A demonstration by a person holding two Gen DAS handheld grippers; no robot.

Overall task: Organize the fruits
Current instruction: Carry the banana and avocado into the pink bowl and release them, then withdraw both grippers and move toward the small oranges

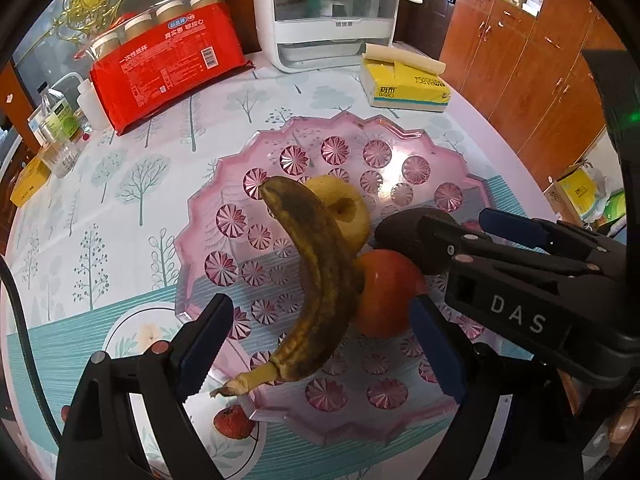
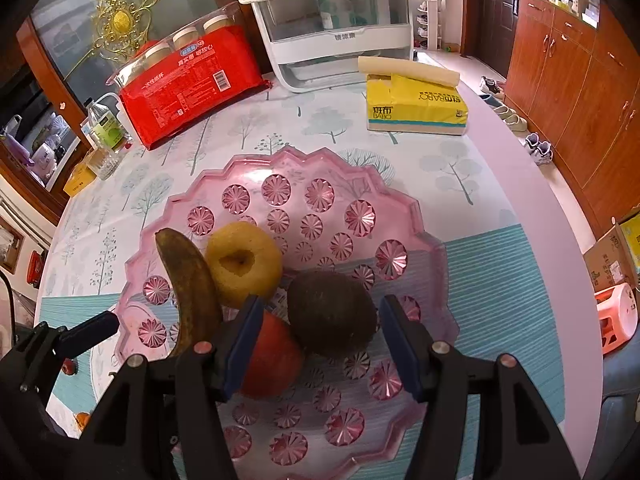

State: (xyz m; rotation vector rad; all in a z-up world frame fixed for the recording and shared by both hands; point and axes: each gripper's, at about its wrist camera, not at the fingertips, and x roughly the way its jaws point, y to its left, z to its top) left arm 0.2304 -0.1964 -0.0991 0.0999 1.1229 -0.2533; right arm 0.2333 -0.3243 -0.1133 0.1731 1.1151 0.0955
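A pink cut-glass plate (image 1: pixel 200 208) (image 2: pixel 432 248) holds all the fruit. A browned banana (image 1: pixel 320 272) (image 2: pixel 192 292) lies across a yellow apple (image 1: pixel 344 208) (image 2: pixel 244 264) and a red apple (image 1: pixel 384 296) (image 2: pixel 272 360). My left gripper (image 1: pixel 320 300) stands open with its pads well clear on either side of the banana; one of its fingers (image 2: pixel 88 332) shows low on the left. A dark brown oval fruit (image 1: pixel 396 232) (image 2: pixel 332 312) rests on the plate between the jaws of my right gripper (image 2: pixel 322 300) (image 1: pixel 456 218). A gap shows at the left pad.
At the back of the table stand a red pack of paper cups (image 1: pixel 168 72), a white appliance (image 1: pixel 328 20) and a yellow tissue box (image 1: pixel 404 84). Bottles and a glass (image 1: pixel 60 128) crowd the left edge. The table's rim curves past on the right, with wooden cabinets (image 2: pixel 580 80) beyond.
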